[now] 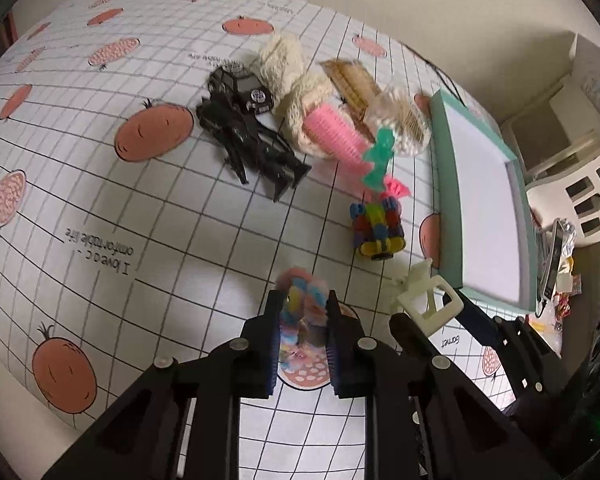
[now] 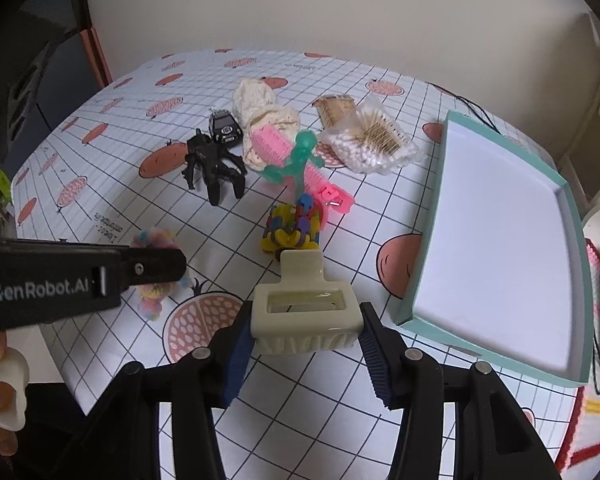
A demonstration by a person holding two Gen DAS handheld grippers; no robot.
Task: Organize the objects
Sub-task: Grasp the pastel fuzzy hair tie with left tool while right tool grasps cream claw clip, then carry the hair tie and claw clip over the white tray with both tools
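The left hand-held gripper (image 1: 302,312) is clamped on a fluffy pastel pompom scrunchie (image 1: 305,300), its two blue-padded fingers pressing the soft ring from either side just above the tabletop (image 1: 100,208), which wears a grid-patterned cloth printed with orange fruit. The right hand-held gripper (image 2: 305,334) is closed on a cream hair claw clip (image 2: 304,308), gripping it at both ends of its toothed base, with the clip's handle pointing away toward the far side; it sits near the centre of the scene, just left of a shallow teal box (image 2: 420,276) with a white interior that lies at the right and holds nothing visible. Beyond the clip, a multicoloured building-block toy (image 2: 294,228) rests on the cloth, and behind it a translucent green figure (image 2: 300,156) lies across a pink comb (image 2: 276,144). Farther left are a black robot-like toy (image 2: 212,164) and a small black toy car (image 2: 225,126), close together. A cream knitted cloth (image 2: 260,112) lies bunched behind the comb, and to its right a clear bag of cotton swabs (image 2: 368,140) sits beside a wooden comb (image 2: 334,108).
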